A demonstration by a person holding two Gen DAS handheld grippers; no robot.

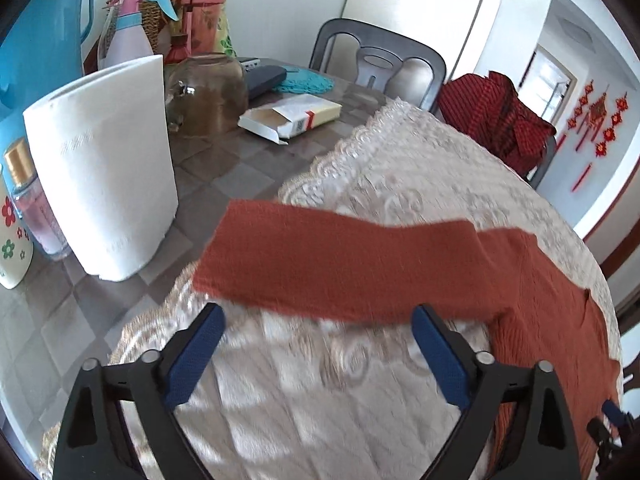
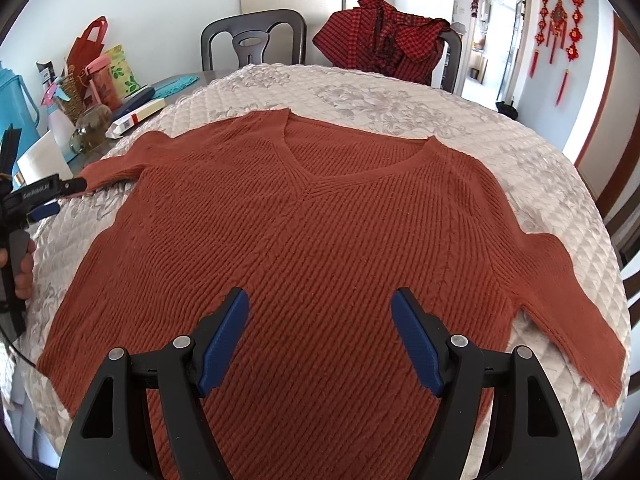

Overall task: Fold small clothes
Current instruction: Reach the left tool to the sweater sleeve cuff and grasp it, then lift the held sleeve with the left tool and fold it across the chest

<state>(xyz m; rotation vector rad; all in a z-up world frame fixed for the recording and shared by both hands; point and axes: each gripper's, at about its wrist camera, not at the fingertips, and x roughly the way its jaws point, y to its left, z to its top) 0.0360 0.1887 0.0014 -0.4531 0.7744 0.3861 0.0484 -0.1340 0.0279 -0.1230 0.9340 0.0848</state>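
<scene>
the right tool (image 2: 320, 344) hangs with its blue-padded jaws spread wide and empty over the near hem of the rust-orange ribbed knit v-neck sweater (image 2: 304, 248), which lies flat, front up, on the cream quilted cloth (image 2: 380, 104) covering the worktop, neckline at the far side. at the left, the left tool (image 1: 318, 346) also gapes open with nothing between its pads, just near of the sweater's left sleeve (image 1: 336, 264). farther left stand a white paper towel roll (image 1: 102, 168) and an open white carton (image 1: 290, 118), with a red checked garment (image 2: 384, 36) draped on a far chair.
</scene>
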